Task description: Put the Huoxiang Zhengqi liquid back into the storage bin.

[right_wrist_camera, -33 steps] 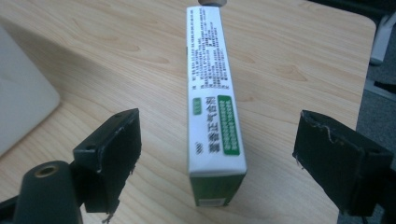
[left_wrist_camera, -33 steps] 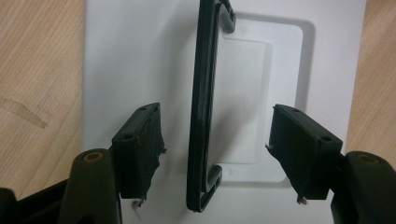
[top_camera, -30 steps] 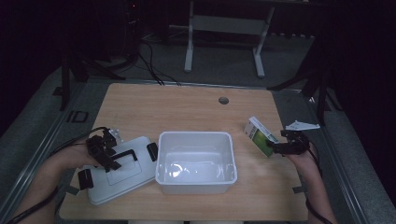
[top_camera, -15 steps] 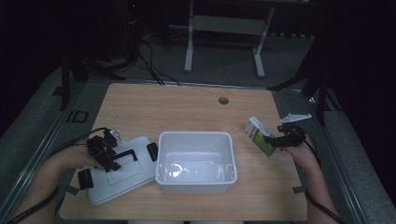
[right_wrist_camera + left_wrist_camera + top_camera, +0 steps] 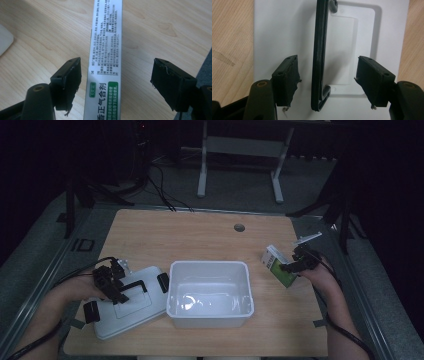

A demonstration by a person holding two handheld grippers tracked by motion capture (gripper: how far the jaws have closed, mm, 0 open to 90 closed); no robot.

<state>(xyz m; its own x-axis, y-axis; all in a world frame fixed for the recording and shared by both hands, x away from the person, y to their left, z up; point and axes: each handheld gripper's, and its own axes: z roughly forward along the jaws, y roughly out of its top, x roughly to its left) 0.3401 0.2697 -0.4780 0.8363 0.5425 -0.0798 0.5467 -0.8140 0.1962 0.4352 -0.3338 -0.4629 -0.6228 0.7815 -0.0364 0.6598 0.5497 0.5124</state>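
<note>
A white lid (image 5: 137, 312) with a black handle (image 5: 134, 286) lies flat at the table's front left, beside a white bin (image 5: 210, 321). My left gripper (image 5: 119, 292) hovers over the lid, open. In the left gripper view the handle (image 5: 319, 50) runs between the jaws of the left gripper (image 5: 328, 72) and touches neither pad. A white and green box (image 5: 275, 265) stands tilted at the right. My right gripper (image 5: 291, 267) reaches it from the right. Its jaws have just been closing, and the box (image 5: 106, 50) sits between them with gaps on both sides of the right gripper (image 5: 116, 75).
The bin stands hollow and upright at front centre. Black latches (image 5: 163, 282) sit at the lid's two ends. A round cable hole (image 5: 239, 227) marks the far side of the wooden table (image 5: 200, 240). Metal stand legs (image 5: 202, 170) stand on the floor beyond.
My right gripper has moved left, up to the box, and its jaws now straddle it. The left gripper and the lid have stayed put.
</note>
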